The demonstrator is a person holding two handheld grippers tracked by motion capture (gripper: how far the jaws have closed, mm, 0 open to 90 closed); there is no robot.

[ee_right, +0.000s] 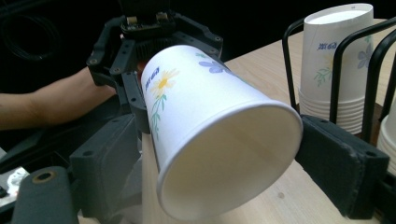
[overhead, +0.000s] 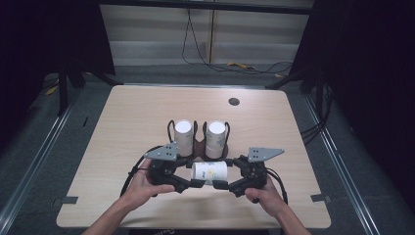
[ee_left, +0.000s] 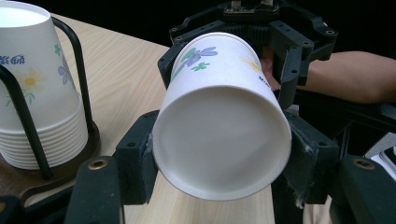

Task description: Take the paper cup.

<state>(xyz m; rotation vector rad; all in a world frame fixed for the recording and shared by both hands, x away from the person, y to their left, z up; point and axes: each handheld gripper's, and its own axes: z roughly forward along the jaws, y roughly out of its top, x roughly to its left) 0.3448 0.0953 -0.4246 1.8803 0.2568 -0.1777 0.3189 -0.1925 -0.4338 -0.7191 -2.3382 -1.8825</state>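
Table (overhead: 147,112) evenly lit from above, surroundings dark; near jaws soft-focused, slight edge distortion.

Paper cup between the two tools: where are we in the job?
Done: one paper cup is out of the rack and lies sideways above the table. In hand: the left tool and right tool each clamp one end. Left: pulling it apart or placing it; two stacks remain upside down in the rack.
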